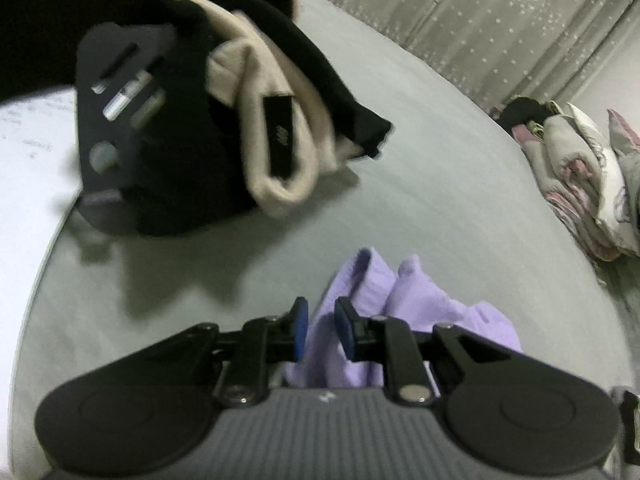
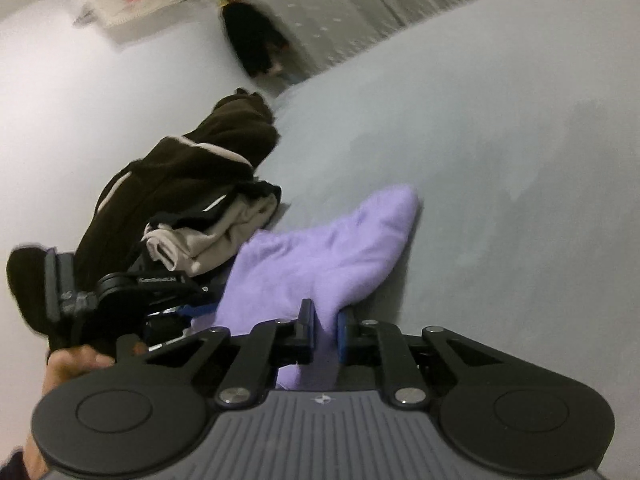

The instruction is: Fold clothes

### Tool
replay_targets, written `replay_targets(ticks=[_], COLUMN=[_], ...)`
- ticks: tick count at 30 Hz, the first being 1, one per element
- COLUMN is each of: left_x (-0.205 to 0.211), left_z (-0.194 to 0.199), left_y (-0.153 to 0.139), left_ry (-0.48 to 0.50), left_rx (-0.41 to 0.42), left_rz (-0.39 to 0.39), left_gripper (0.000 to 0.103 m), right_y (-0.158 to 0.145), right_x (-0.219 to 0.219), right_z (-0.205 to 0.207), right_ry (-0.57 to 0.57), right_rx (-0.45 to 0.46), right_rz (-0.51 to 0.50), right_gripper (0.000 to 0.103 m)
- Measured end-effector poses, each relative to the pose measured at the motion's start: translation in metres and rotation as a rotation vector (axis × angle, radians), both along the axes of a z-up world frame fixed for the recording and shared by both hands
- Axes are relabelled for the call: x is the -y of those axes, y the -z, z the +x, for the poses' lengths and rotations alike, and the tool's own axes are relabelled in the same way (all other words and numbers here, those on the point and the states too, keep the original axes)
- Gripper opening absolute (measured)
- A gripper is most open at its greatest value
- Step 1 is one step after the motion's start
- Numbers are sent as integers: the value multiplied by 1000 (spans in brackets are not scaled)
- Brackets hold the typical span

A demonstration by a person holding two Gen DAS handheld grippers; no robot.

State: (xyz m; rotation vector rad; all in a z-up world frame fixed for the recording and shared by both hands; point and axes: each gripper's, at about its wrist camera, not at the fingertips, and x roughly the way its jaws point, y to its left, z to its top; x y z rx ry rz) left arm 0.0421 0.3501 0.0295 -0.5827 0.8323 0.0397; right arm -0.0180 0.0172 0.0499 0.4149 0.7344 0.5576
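Observation:
A lilac fleece garment point(image 1: 440, 312) lies bunched on the grey bed sheet point(image 1: 400, 184). My left gripper point(image 1: 322, 320) is shut on a fold of it, with cloth filling the gap between the blue pads. In the right wrist view the same lilac garment point(image 2: 320, 252) stretches up and to the right across the sheet point(image 2: 500, 160). My right gripper point(image 2: 326, 324) is shut on its near edge. The left gripper point(image 2: 192, 312) shows at the left, held by a hand point(image 2: 68, 364), its blue tips at the garment's left end.
A pile of dark brown, black and beige clothes point(image 2: 180, 184) sits left of the garment at the bed's edge. A blurred dark slotted block point(image 1: 120, 120) stands beside that pile point(image 1: 272, 100). Crumpled floral bedding point(image 1: 580, 184) lies at the right. A sparkly curtain point(image 1: 500, 20) hangs behind.

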Motion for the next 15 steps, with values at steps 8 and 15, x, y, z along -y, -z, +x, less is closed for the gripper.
replay_targets(ticks=[8,15], left_x=[93,194], left_z=[-22,-38], left_y=[-26,-49], left_ry=[176,314], left_rx=[41,110], left_rz=[4,59], left_gripper=[16,33], right_y=[-33,-15], right_x=[116,196], right_z=[-17,-38], right_ry=[25,61], right_rx=[16,-49], right_rz=[-234,-303], right_gripper=[12,17])
